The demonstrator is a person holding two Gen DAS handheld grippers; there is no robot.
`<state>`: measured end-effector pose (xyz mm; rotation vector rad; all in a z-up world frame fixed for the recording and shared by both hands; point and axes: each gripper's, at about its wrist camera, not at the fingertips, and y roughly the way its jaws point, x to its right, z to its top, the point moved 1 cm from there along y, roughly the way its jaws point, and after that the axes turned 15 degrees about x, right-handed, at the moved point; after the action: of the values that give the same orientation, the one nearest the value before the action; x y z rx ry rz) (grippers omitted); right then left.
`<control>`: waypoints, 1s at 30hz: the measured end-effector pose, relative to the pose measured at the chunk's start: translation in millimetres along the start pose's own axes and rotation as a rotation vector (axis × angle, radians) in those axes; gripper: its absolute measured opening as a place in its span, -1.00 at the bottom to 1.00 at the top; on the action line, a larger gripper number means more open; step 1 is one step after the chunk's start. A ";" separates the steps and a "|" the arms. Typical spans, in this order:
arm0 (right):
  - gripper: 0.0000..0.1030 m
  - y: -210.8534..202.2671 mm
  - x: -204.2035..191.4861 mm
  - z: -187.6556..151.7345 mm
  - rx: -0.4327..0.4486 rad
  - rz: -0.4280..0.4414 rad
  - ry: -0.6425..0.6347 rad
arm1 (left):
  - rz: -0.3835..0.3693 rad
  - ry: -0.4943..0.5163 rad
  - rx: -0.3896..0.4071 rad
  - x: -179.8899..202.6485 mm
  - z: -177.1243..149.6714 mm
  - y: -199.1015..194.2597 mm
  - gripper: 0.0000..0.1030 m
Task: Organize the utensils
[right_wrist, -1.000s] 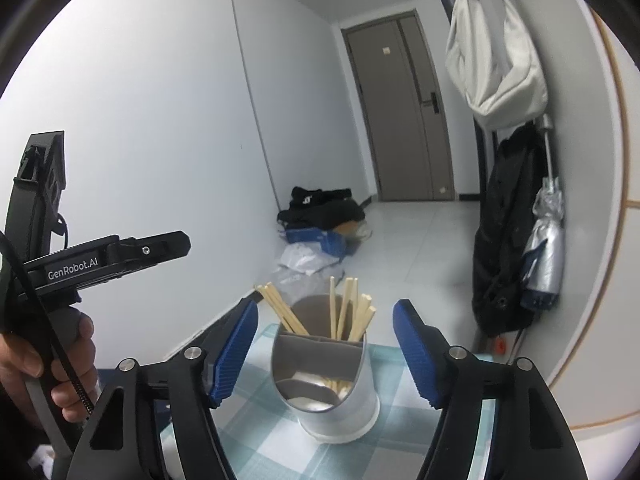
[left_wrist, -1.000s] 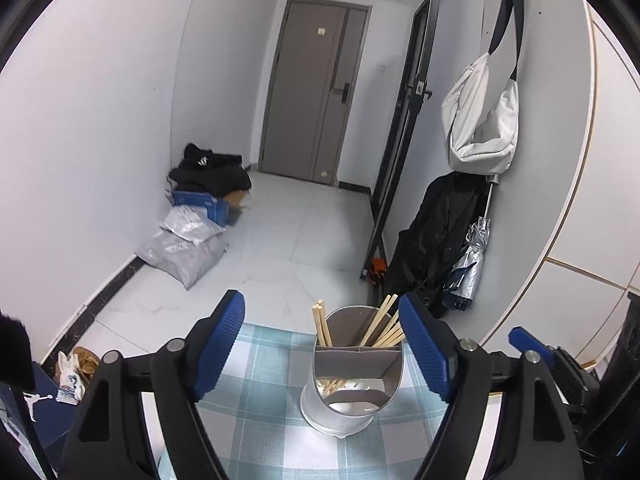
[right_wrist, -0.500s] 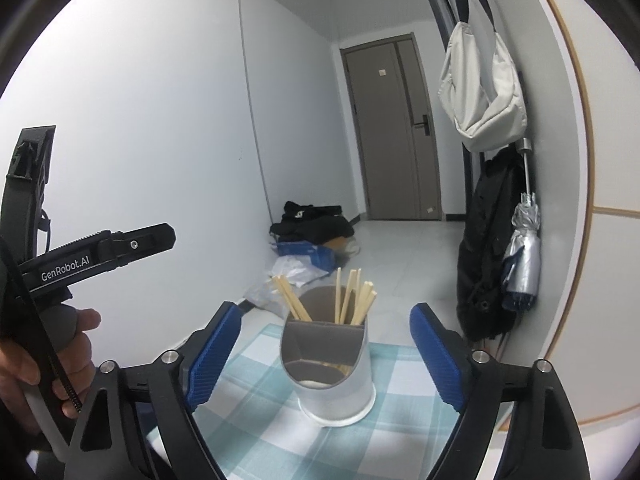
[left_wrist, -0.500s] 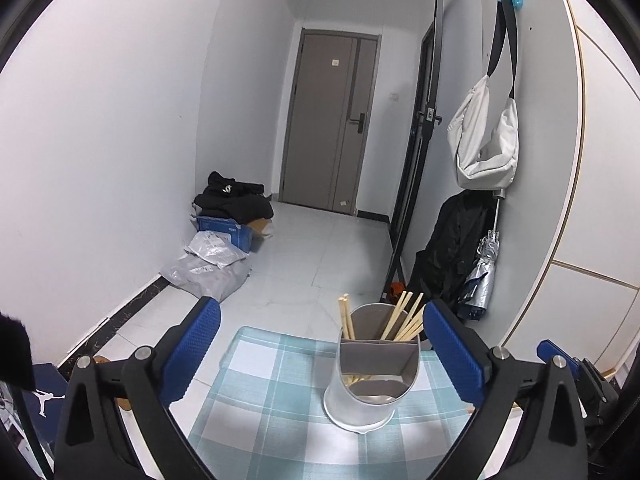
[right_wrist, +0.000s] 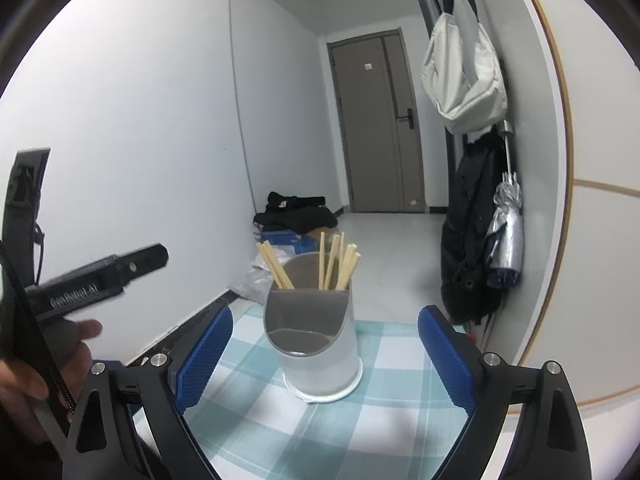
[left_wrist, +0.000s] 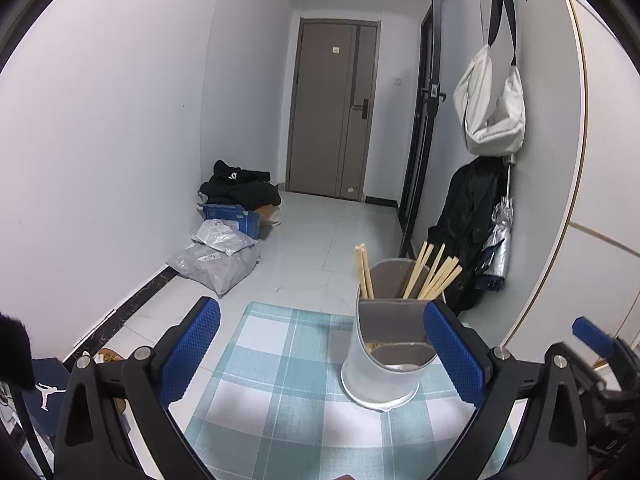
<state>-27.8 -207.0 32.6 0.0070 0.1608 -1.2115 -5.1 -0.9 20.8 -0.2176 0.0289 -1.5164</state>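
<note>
A white and grey utensil holder (left_wrist: 387, 344) stands on the blue checked tablecloth (left_wrist: 280, 384); it also shows in the right wrist view (right_wrist: 316, 340). Several wooden chopsticks (left_wrist: 430, 276) stand in its back compartment, also seen in the right wrist view (right_wrist: 332, 264). Its front compartment looks empty. My left gripper (left_wrist: 322, 354) is open and empty, with the holder by its right finger. My right gripper (right_wrist: 325, 358) is open and empty, with the holder between its fingers but farther away. The left gripper's body (right_wrist: 92, 280) shows at the left of the right wrist view.
The table ends just beyond the holder, with tiled floor (left_wrist: 320, 240) past it. Bags and a box (left_wrist: 228, 240) lie by the left wall. A white bag (left_wrist: 492, 112), a dark coat and a folded umbrella (left_wrist: 498, 248) hang on the right wall.
Both grippers have pulled back from the holder and opened wider over the last second. The holder and chopsticks have not moved.
</note>
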 end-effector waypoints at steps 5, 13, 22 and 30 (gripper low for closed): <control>0.84 4.7 1.9 -7.6 -0.020 -0.021 -0.012 | -0.005 -0.016 -0.020 -2.0 -6.7 7.2 0.94; 0.84 9.3 -0.6 -16.0 -0.051 -0.014 -0.008 | -0.006 -0.038 -0.061 -5.0 -11.6 16.3 0.94; 0.84 17.3 -1.4 -16.3 -0.061 -0.015 0.014 | -0.001 -0.035 -0.057 -5.8 -12.3 17.1 0.94; 0.84 18.5 -1.2 -16.6 -0.070 -0.003 0.024 | 0.005 -0.040 -0.055 -7.4 -12.4 16.9 0.94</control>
<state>-13.0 -197.9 14.9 -0.0396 0.2240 -1.2088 9.2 5.6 5.0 -0.2918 0.0393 -1.5075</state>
